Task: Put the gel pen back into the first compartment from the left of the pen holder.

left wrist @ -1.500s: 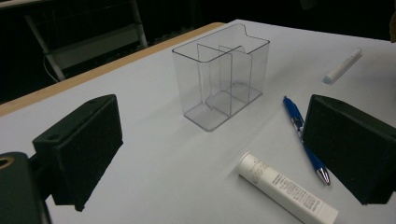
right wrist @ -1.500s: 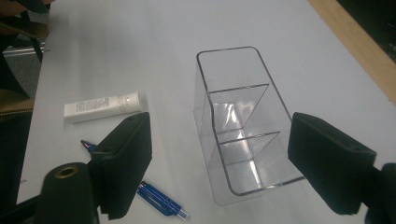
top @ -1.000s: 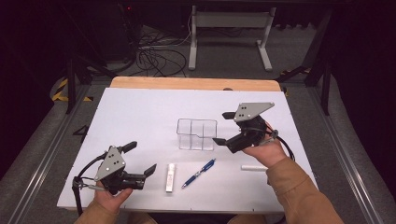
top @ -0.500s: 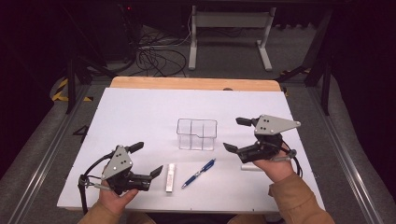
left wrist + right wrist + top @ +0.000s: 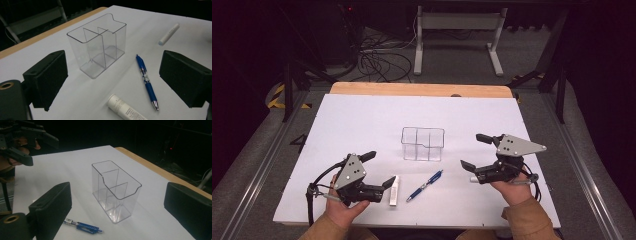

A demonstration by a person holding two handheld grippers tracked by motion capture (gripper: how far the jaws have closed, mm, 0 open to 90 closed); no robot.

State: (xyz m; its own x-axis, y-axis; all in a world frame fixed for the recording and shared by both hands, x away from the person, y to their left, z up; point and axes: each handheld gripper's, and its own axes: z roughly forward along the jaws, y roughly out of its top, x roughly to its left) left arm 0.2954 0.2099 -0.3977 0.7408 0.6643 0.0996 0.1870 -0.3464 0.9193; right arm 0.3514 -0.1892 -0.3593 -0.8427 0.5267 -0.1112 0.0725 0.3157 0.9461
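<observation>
A clear plastic organiser box point(image 5: 423, 144) with inner dividers stands upright mid-table, empty. In front of it lie a blue pen point(image 5: 425, 185) and a white labelled tube point(image 5: 393, 190). My left gripper point(image 5: 378, 169) is open just left of the tube, holding nothing. In the left gripper view the box point(image 5: 98, 55), pen point(image 5: 146, 81), tube point(image 5: 125, 108) and a white marker point(image 5: 169, 34) lie ahead of its jaws. My right gripper point(image 5: 474, 151) is open to the right of the box, low over the white marker point(image 5: 473, 178), whose end peeks out beneath it. The right gripper view faces the box point(image 5: 116, 191) and pen point(image 5: 83, 226).
The white table top point(image 5: 362, 125) has a wooden strip point(image 5: 422, 89) along its far edge. Beyond it are cables and a metal stand on a dark floor. The left gripper point(image 5: 25, 140) appears at the upper left of the right gripper view.
My right gripper came down and toward the person, from beside the box's top to low over the white marker. The left gripper shifted slightly right toward the tube.
</observation>
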